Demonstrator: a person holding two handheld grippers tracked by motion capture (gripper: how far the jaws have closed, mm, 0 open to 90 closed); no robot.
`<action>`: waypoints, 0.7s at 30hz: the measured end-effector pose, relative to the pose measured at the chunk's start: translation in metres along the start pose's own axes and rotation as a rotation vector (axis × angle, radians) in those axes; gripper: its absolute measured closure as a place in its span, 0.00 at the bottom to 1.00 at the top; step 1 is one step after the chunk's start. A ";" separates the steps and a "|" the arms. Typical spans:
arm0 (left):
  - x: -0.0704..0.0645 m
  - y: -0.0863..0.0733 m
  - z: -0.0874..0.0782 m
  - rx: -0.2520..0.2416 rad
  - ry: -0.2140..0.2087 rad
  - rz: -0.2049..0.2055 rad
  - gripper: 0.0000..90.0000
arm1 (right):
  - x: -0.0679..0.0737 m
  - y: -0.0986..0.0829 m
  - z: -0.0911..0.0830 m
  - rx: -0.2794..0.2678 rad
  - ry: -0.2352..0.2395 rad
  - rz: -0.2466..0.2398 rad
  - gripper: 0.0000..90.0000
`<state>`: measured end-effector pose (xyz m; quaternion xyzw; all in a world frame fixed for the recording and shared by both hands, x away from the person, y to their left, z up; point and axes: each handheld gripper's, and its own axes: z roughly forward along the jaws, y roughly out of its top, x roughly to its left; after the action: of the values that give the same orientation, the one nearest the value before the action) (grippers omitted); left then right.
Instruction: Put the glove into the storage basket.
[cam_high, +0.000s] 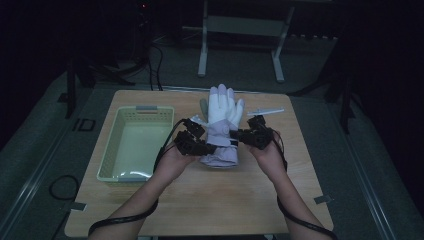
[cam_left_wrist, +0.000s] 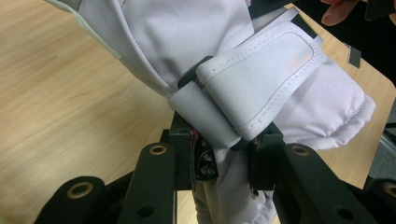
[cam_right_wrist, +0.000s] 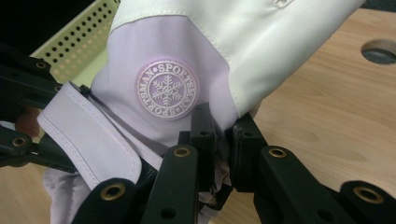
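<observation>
A white and lilac glove (cam_high: 221, 127) lies near the middle of the worktop (cam_high: 210, 200), its fingers pointing to 12 o'clock and its cuff to 6 o'clock. The left tool (cam_high: 205, 148) comes at the cuff from 9 o'clock, the right tool (cam_high: 240, 136) from 3 o'clock, so the wrist part sits between the two.

In the left gripper view the left tool (cam_left_wrist: 229, 156) has its jaws clamped on the lilac fabric just below the wrist strap (cam_left_wrist: 261, 79), with a fold of cloth pinched between them. The strap passes through a black buckle (cam_left_wrist: 194, 72) at 10 o'clock of the grip.

In the right gripper view the right tool (cam_right_wrist: 222, 140) is closed on the edge of the glove (cam_right_wrist: 196, 51), where the lilac panel meets the white one. A round snowflake badge (cam_right_wrist: 166, 89) sits just at 11 o'clock of the jaws, and the strap (cam_right_wrist: 88, 135) hangs loose at 8 o'clock.

A pale basket (cam_high: 134, 145) stands at 9 o'clock of the glove, near it but not touching. A thin white stick (cam_high: 265, 111) lies at 2 o'clock of the glove, just beside its fingers.
</observation>
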<state>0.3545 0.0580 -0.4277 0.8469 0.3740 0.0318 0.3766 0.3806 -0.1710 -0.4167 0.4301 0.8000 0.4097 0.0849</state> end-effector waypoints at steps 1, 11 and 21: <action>0.002 0.000 -0.004 -0.001 0.001 -0.003 0.77 | 0.002 0.002 0.000 -0.002 0.003 -0.003 0.91; 0.017 -0.010 -0.038 -0.009 0.035 -0.005 0.77 | 0.031 0.024 0.013 -0.005 0.021 -0.038 0.91; 0.037 -0.027 -0.073 -0.008 0.071 -0.014 0.77 | 0.065 0.041 0.033 -0.004 0.049 -0.069 0.91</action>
<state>0.3395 0.1391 -0.4018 0.8410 0.3930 0.0604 0.3668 0.3817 -0.0905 -0.3942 0.3920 0.8154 0.4184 0.0800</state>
